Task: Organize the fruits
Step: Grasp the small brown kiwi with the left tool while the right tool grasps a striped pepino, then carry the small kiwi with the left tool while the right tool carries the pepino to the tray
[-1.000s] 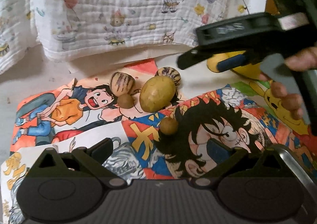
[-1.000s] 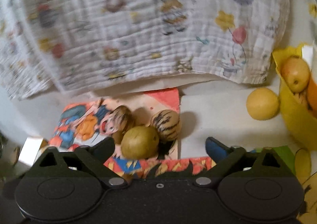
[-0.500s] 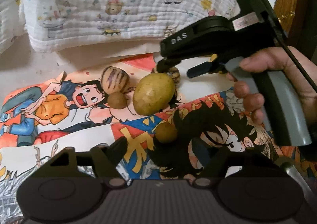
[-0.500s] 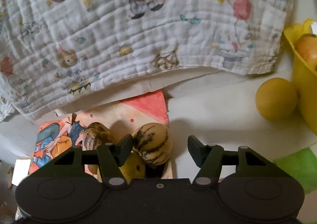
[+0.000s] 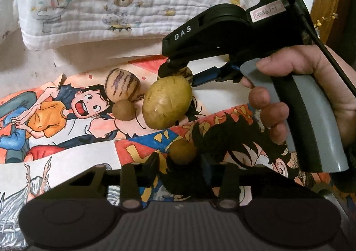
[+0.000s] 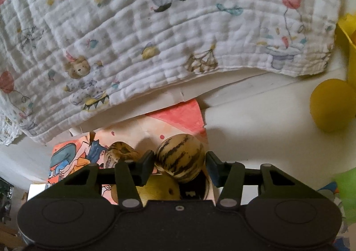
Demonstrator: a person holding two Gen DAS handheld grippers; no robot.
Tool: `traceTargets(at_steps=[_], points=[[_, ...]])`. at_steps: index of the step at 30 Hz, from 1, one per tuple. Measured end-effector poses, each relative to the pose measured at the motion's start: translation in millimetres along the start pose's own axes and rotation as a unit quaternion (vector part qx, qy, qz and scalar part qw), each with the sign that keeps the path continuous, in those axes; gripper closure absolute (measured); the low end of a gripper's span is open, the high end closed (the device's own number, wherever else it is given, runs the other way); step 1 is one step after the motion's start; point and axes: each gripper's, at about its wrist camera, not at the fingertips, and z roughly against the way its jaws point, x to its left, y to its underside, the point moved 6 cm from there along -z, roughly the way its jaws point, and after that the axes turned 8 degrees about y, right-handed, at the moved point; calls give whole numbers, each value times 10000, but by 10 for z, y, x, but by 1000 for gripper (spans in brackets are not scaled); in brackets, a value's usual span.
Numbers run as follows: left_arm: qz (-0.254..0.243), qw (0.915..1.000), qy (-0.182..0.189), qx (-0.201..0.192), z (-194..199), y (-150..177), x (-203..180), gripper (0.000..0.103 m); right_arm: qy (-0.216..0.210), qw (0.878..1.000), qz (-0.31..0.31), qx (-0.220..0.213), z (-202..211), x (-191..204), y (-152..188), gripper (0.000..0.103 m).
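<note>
A small brown round fruit (image 5: 183, 151) lies on a cartoon poster (image 5: 55, 117). My left gripper (image 5: 181, 162) has its jaws closing on it, the pads meeting its sides. A striped yellow fruit (image 6: 180, 158) sits between the fingers of my right gripper (image 6: 180, 158), whose jaws are closing and touch it on both sides. In the left wrist view the right gripper (image 5: 180, 73) reaches in from the right, held by a hand (image 5: 289, 95). Beside it lie a big yellow-green fruit (image 5: 166, 102), a second striped fruit (image 5: 122, 84) and another small brown fruit (image 5: 123, 109).
A white printed blanket (image 6: 155, 39) hangs along the back, close behind the fruits. To the right lie a yellow round fruit (image 6: 331, 104) and the edge of a yellow bowl (image 6: 349, 35). White tabletop (image 6: 255, 128) shows between them.
Both grippers dropped toward the fruits and narrowed their jaws. The left came around the nearest small brown fruit. The right swung in from the right onto the striped fruit.
</note>
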Motion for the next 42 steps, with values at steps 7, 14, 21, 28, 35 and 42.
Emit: traceTargets(at_steps=[7, 14, 21, 28, 35, 42], points=[[28, 10000, 35, -25, -23, -9, 17, 67, -86, 9999, -116, 11, -55, 15, -27, 49], [-16, 10000, 67, -42, -51, 8, -13, 74, -191, 9996, -191, 67, -143, 48, -49, 48], [38, 9999, 99, -57, -62, 17, -10, 75, -271, 9993, -272, -19, -220, 81, -65, 49], [172, 9997, 168, -29, -34, 24, -9, 75, -411, 9980, -477, -105, -206, 36, -59, 50], [244, 9995, 178, -46, 43, 38, -19, 75, -666, 9944, -782, -239, -1, -86, -25, 50], [229, 9995, 145, -129, 187, 43, -97, 75, -862, 9924, -785, -404, 349, -230, 84, 50]])
